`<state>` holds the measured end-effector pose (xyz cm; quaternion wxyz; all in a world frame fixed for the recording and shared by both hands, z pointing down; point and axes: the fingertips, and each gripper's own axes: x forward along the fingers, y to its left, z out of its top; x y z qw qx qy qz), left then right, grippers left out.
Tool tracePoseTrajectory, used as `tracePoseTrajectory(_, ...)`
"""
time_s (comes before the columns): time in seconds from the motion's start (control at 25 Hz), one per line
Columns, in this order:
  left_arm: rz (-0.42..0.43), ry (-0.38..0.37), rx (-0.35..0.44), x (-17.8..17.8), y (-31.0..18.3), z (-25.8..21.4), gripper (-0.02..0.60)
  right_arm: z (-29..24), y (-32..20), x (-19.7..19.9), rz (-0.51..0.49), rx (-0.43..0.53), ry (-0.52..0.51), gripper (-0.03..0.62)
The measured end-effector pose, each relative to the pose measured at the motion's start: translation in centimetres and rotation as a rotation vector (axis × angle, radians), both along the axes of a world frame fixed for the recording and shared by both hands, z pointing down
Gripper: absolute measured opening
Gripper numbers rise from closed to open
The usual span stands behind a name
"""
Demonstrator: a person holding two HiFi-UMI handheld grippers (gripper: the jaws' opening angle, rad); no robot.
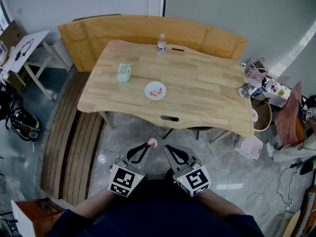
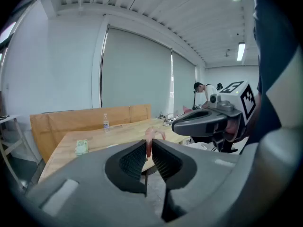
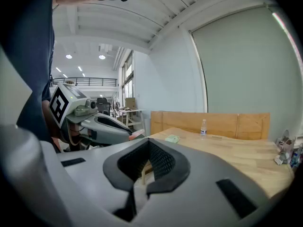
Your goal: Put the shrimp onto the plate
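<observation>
A white plate (image 1: pixel 148 87) lies mid-table with one orange shrimp (image 1: pixel 158 93) on it. My left gripper (image 1: pixel 149 145) is held low over the floor, in front of the table's near edge, shut on a pink shrimp (image 1: pixel 152 142). In the left gripper view that shrimp (image 2: pixel 152 136) sticks up from between the closed jaws of the left gripper (image 2: pixel 147 144). My right gripper (image 1: pixel 167 148) hangs right beside it, shut with nothing in it; in its own view the right gripper (image 3: pixel 147 141) shows its jaws meeting at the tip.
A wooden table (image 1: pixel 207 98) stands ahead with a water bottle (image 1: pixel 161 43) at its far edge and a green packet (image 1: pixel 124 73) at the left. An orange bench (image 1: pixel 94 33) wraps the far side. Bags and clutter (image 1: pixel 266 88) lie at the right.
</observation>
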<state>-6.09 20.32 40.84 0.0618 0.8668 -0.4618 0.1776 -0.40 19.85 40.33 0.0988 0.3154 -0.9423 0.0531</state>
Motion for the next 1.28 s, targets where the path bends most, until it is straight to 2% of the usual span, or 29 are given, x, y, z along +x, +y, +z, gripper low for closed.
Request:
tracePoseTrajectory(0.72, -0.042, -0.001, -0.011, 1.9, -2.4, 0.1, 0.041, -0.3, -2.5, 2.1, -0.031, 0.010, -0.019, 0.009)
tracePoseTrajectory(1.28, -0.176, -0.029, -0.021, 4.9, -4.9, 0.8, 0.042, 0.5, -5.7, 6.2, -0.125, 0.001, -0.049, 0.009)
